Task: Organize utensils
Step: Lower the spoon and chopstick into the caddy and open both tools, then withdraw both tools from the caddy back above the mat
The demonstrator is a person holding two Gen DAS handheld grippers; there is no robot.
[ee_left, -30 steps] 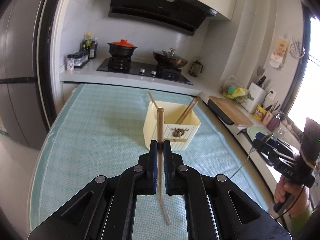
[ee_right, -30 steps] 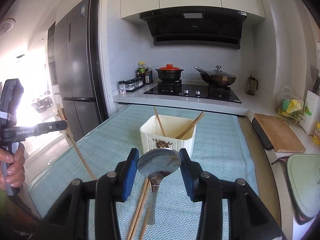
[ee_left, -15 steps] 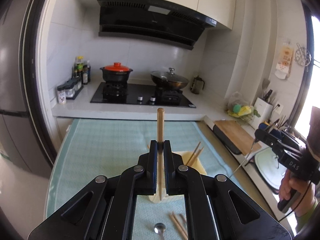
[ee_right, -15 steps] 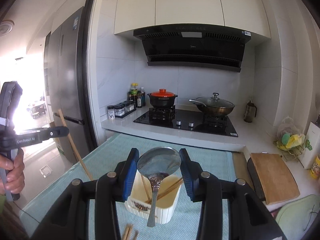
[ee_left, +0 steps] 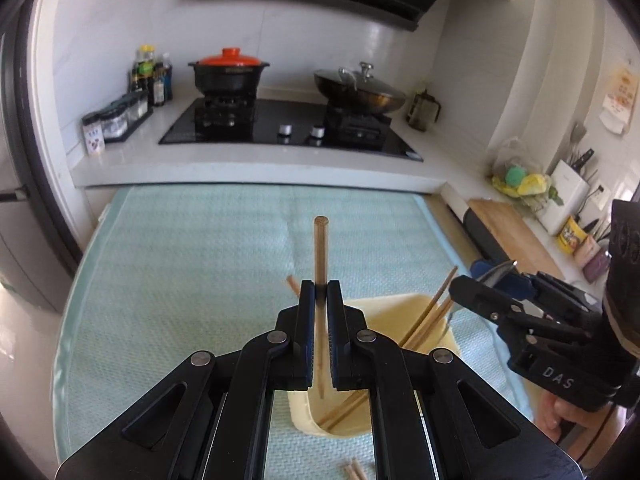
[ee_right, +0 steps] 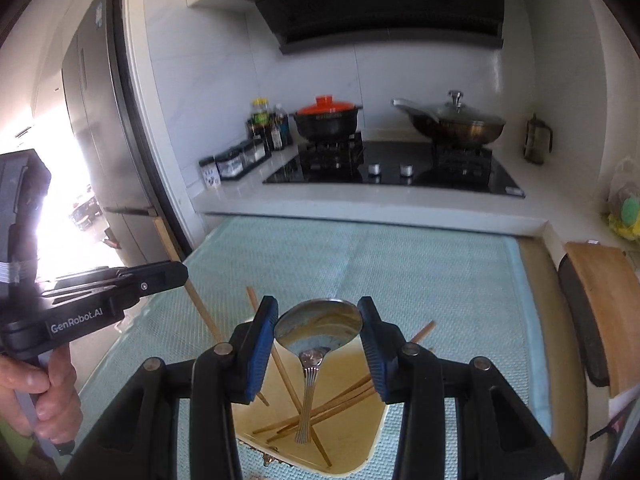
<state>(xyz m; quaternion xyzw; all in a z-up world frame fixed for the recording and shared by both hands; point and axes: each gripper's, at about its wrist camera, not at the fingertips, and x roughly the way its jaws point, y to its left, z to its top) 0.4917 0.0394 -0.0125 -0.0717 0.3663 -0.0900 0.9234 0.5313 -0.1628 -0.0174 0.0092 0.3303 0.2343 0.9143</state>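
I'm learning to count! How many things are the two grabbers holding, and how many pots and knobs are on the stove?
Spoon in the right gripper: 1
Chopstick in the left gripper: 1
Pot with red lid: 1
Lidded wok: 1
Stove knobs: 2
Total: 6

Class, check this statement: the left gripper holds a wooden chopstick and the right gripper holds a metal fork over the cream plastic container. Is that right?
Not quite. The right gripper holds a shiny metal spoon, not a fork; the right wrist view shows its round bowl between the blue fingers. The rest stands: the left gripper holds a wooden chopstick over the cream plastic container.
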